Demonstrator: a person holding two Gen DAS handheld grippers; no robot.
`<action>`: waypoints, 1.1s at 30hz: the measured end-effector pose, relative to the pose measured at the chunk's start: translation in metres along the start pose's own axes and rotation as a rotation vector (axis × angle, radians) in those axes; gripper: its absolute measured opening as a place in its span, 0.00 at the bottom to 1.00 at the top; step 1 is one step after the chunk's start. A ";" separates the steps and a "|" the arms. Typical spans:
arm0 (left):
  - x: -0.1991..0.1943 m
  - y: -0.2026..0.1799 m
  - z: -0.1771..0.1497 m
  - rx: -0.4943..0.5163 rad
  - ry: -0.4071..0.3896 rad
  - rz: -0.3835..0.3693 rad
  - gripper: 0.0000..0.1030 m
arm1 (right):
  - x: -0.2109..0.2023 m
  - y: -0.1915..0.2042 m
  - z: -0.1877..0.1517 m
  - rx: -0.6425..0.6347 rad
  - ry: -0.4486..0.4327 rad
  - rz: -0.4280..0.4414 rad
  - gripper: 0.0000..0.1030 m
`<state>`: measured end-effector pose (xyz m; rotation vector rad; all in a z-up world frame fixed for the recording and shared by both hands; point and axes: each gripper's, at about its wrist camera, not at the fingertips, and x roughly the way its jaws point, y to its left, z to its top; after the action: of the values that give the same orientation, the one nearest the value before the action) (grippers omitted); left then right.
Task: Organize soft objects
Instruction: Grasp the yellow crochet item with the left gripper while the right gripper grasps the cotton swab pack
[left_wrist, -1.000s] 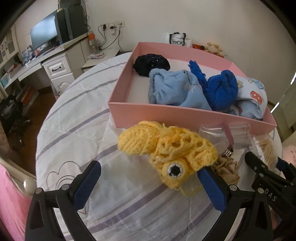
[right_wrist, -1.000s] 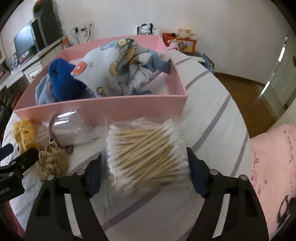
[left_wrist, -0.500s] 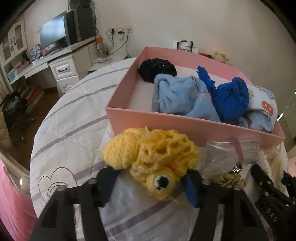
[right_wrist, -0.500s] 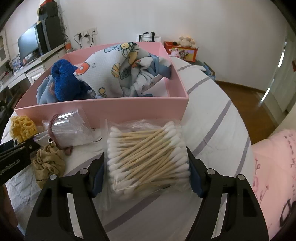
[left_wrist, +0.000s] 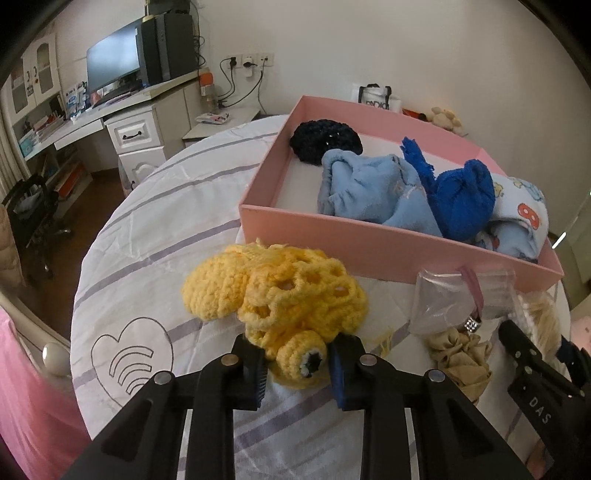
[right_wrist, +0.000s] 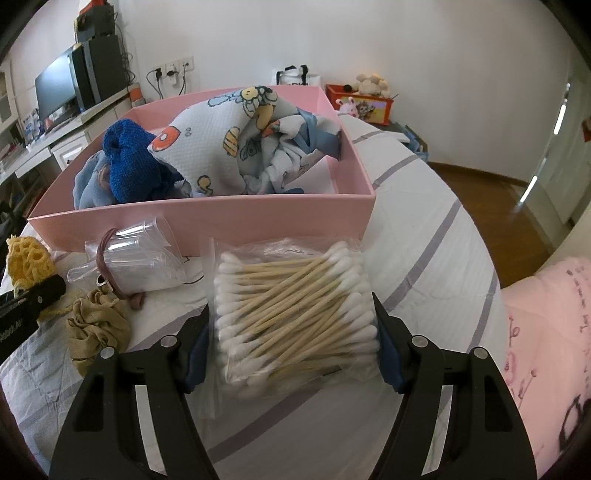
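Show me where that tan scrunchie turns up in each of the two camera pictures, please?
Left wrist view: the tan scrunchie lies at lower right on the sheet, below the clear plastic cups.
Right wrist view: the scrunchie lies at lower left, again just below the cups.
Shared landmark: the pink box, with the cups and scrunchie in front of its near wall in both.
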<state>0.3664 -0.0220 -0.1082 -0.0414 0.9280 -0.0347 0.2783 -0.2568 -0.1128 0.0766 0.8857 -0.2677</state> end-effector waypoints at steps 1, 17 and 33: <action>-0.001 0.000 -0.002 0.000 0.001 0.002 0.23 | -0.001 -0.001 0.001 0.000 0.000 -0.001 0.67; -0.032 -0.007 -0.019 0.034 0.001 -0.007 0.23 | -0.019 0.008 -0.004 0.006 -0.024 -0.059 0.66; -0.103 -0.012 -0.042 0.050 -0.106 -0.036 0.23 | -0.096 0.004 -0.016 0.035 -0.151 -0.039 0.66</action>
<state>0.2707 -0.0296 -0.0508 -0.0132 0.8196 -0.0887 0.2093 -0.2305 -0.0487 0.0707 0.7335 -0.3213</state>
